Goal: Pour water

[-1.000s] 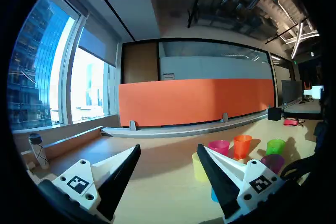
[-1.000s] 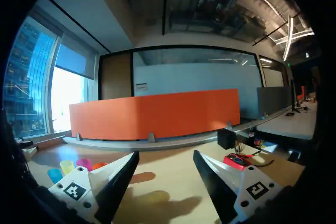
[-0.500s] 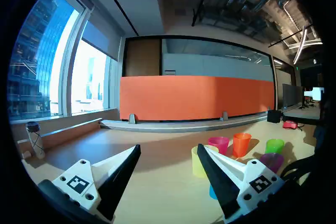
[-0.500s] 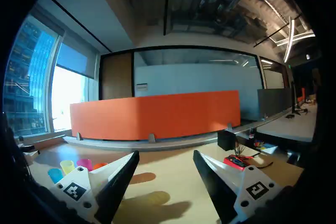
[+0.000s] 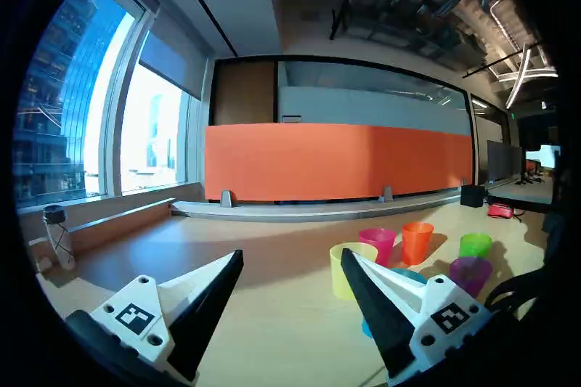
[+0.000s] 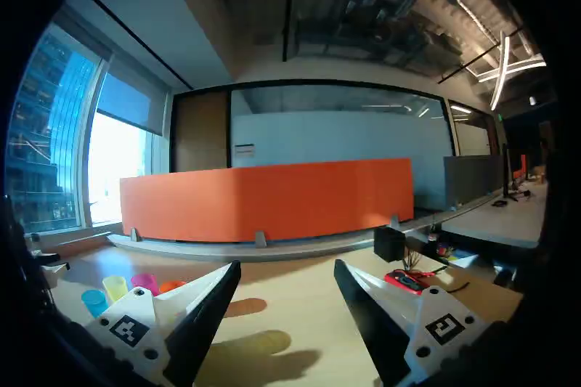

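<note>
Presently the left hand-held gripper [image 5: 290, 256] and the right hand-held gripper [image 6: 287, 265] both stand wide open above the desk [image 5: 269, 329], holding nothing. The yellow cup [image 5: 348, 269], blue cup [image 5: 408, 273], pink cup [image 5: 379, 240] and orange cup [image 5: 417, 240] stand close together ahead of the left one. Risk noted: these look light, and a finger entering the cluster could topple a neighbour. Whether any cup holds water, I cannot tell.

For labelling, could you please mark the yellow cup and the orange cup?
yellow cup [image 5: 340, 276]: left gripper view, its side wall.
orange cup [image 5: 417, 245]: left gripper view, its side wall.
</note>
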Demonstrator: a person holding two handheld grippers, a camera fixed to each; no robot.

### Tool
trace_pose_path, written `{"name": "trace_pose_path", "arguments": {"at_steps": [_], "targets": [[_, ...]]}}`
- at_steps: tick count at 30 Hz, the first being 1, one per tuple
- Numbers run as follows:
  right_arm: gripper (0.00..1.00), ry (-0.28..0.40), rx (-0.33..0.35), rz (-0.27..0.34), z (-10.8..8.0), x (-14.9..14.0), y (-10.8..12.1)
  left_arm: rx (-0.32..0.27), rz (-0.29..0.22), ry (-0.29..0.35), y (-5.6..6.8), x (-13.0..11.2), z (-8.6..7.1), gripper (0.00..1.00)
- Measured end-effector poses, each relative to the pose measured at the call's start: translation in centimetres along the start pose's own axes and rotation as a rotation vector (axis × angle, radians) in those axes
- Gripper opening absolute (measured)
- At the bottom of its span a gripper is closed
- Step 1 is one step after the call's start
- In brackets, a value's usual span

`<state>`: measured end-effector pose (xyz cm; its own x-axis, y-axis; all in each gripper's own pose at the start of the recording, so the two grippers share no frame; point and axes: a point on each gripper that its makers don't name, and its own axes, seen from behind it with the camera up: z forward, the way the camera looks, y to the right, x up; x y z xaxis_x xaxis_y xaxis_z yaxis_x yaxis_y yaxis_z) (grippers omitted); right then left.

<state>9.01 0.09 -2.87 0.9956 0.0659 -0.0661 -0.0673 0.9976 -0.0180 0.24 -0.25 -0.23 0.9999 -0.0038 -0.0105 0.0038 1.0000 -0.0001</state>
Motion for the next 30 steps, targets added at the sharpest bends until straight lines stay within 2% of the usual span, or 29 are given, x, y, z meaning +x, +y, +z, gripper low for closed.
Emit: {"name": "trace_pose_path", "arguments": {"at_steps": [14,30], "targets": [[0.99,0.0,-0.003,0.0,-0.24,-0.22,0.24,-0.005,0.001,-0.008,0.07,-0.2,0.15,1.0],[0.99,0.036,0.017,-0.036,-0.57,0.46,0.43,-0.006,0.002,-0.009,0.07,-0.36,0.21,1.0]]}}
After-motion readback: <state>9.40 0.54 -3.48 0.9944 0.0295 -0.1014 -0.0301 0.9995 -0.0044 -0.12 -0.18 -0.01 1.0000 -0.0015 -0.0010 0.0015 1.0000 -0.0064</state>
